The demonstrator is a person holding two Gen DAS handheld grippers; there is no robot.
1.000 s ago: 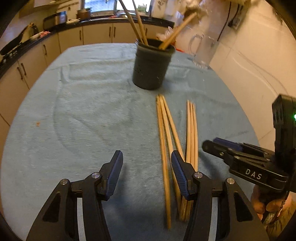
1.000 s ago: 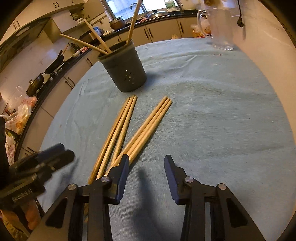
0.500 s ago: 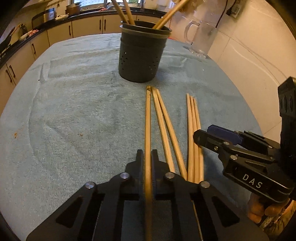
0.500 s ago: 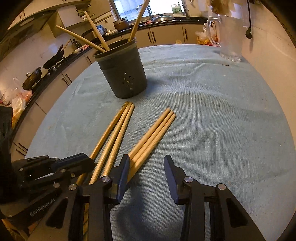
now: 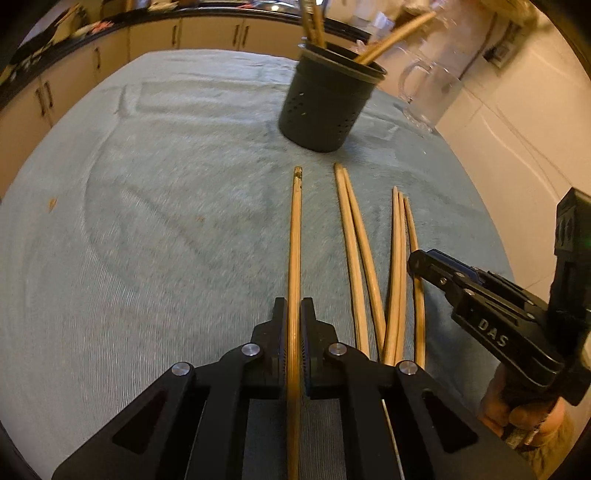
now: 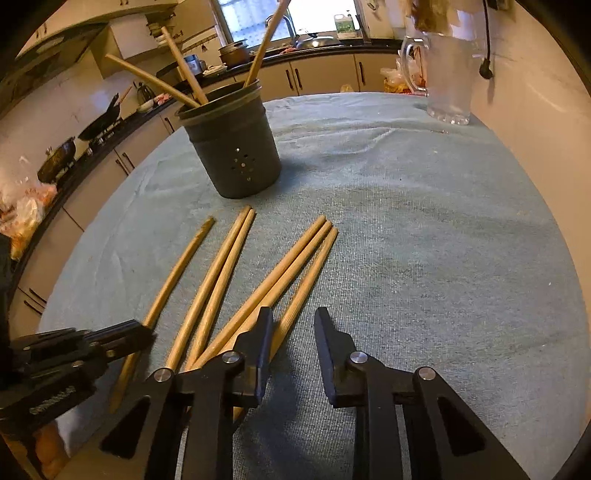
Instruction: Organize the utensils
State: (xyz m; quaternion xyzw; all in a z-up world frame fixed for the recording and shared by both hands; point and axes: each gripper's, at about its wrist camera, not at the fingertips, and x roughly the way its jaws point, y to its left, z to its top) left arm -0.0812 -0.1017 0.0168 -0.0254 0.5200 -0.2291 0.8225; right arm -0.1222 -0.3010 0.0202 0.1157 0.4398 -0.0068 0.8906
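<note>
My left gripper [image 5: 294, 314] is shut on one wooden chopstick [image 5: 294, 240], which points ahead toward the dark perforated holder [image 5: 325, 107]; it also shows in the right wrist view [image 6: 173, 273]. The holder [image 6: 236, 155] stands upright with three sticks in it. Two chopsticks [image 5: 354, 251] and three more [image 5: 400, 266] lie on the cloth to the right. My right gripper [image 6: 293, 328] is open and empty just above the near ends of the three-stick group [image 6: 291, 273]; it appears at the right of the left wrist view [image 5: 417, 264].
A teal cloth [image 6: 424, 240] covers the table. A clear glass pitcher [image 6: 448, 77] stands at the far right corner by the white wall. Kitchen counters and cabinets [image 5: 155, 33] run behind and to the left.
My left gripper went from open to shut on the leftmost chopstick and has moved it left, away from the other two. The right gripper stays open and has edged forward.
</note>
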